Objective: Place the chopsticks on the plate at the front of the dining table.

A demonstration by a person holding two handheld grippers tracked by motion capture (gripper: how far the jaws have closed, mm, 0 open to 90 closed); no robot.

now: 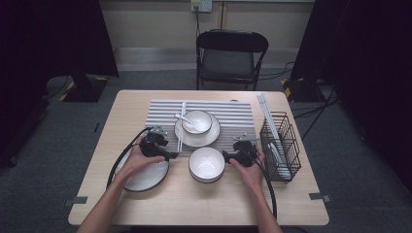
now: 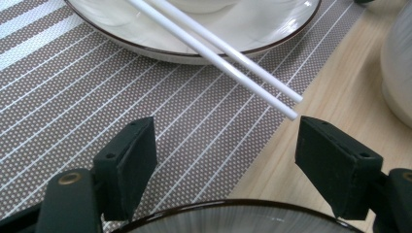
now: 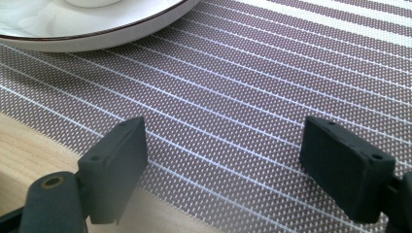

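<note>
Left gripper view showed the left gripper [image 2: 226, 145] with jaws spread, near the chopsticks [image 2: 228, 60] tips; the right gripper [image 3: 223, 160] jaws stood spread over the placemat [image 3: 252, 87].

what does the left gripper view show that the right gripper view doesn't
Left gripper view alone: the white chopsticks resting across the plate, their tips over the mat's edge; the dark-rimmed plate just below the claw; a white bowl on bare wood.
Right gripper view alone: nothing extra, mostly mat.
Shared: the striped placemat, the white plate on it, the wooden table, and open black jaws with nothing between them.
</note>
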